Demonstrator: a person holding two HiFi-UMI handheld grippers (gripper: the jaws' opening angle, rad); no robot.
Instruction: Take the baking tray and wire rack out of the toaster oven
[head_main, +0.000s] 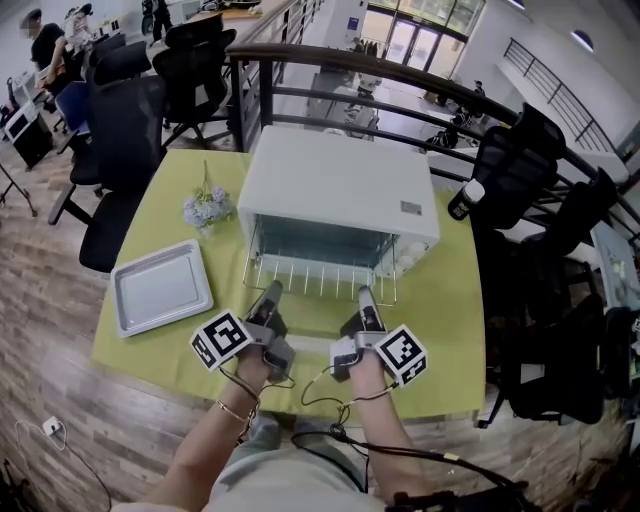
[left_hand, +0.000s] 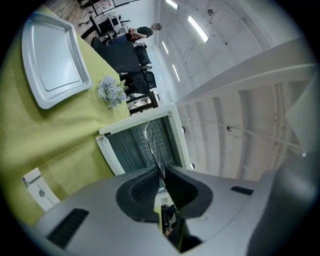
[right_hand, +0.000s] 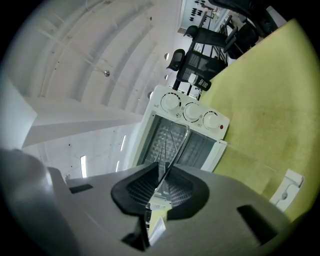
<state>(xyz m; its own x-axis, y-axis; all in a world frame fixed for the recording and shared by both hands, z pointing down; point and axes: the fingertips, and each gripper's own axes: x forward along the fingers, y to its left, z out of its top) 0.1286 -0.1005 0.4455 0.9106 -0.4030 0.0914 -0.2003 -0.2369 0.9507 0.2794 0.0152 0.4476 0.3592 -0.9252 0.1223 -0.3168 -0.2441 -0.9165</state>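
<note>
An open-plan office with dark chairs and a railing surrounds a worktop under a yellow-green cloth, and a white toaster oven stands in the middle of it with its door dropped open toward the person. The baking tray already lies empty on the cloth to the left, well apart from the oven, with a small bunch of flowers between the two. The wire rack is partly out of the oven, its front bar over the open door. The left tool and the right tool are each pinched on that front bar, pads nearly together on the thin wire, one toward each end. The main risk is probably an uneven pull. If one hand leads, the rack could skew in its side guides and jam, and a harder tug might then drag the light oven toward the worktop's near edge. The wire is slim and smooth, so it could roll or slip between the pads. Once the rear leaves the guides, all the weight hangs beyond the grip, so the far edge may drop onto the door. Swinging it left to set it down could clip the flowers or land on the tray.
</note>
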